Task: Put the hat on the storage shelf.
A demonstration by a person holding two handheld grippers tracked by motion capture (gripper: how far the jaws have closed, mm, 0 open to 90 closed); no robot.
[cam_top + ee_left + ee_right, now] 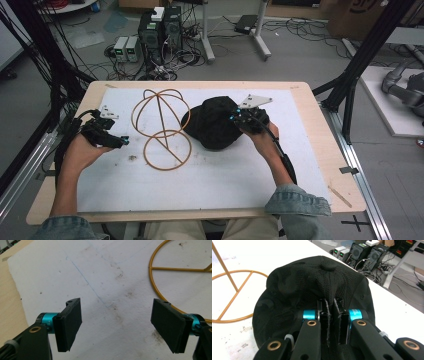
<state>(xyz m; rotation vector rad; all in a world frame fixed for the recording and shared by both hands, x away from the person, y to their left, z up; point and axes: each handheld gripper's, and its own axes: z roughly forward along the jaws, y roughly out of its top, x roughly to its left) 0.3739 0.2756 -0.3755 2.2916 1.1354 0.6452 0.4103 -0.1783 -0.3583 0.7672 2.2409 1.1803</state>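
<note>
White sheeting is covering the tabletop point(310, 150). Right tool point(331, 322) is pinching a fold of the black cap point(312, 290) beside the wire stand point(160, 127); left tool point(116, 325) is hovering, jaws apart.

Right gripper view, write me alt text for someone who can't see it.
The right gripper pinches a fold of a black cap between its closed fingers. The cap lies on a white sheet beside a gold wire stand.
</note>
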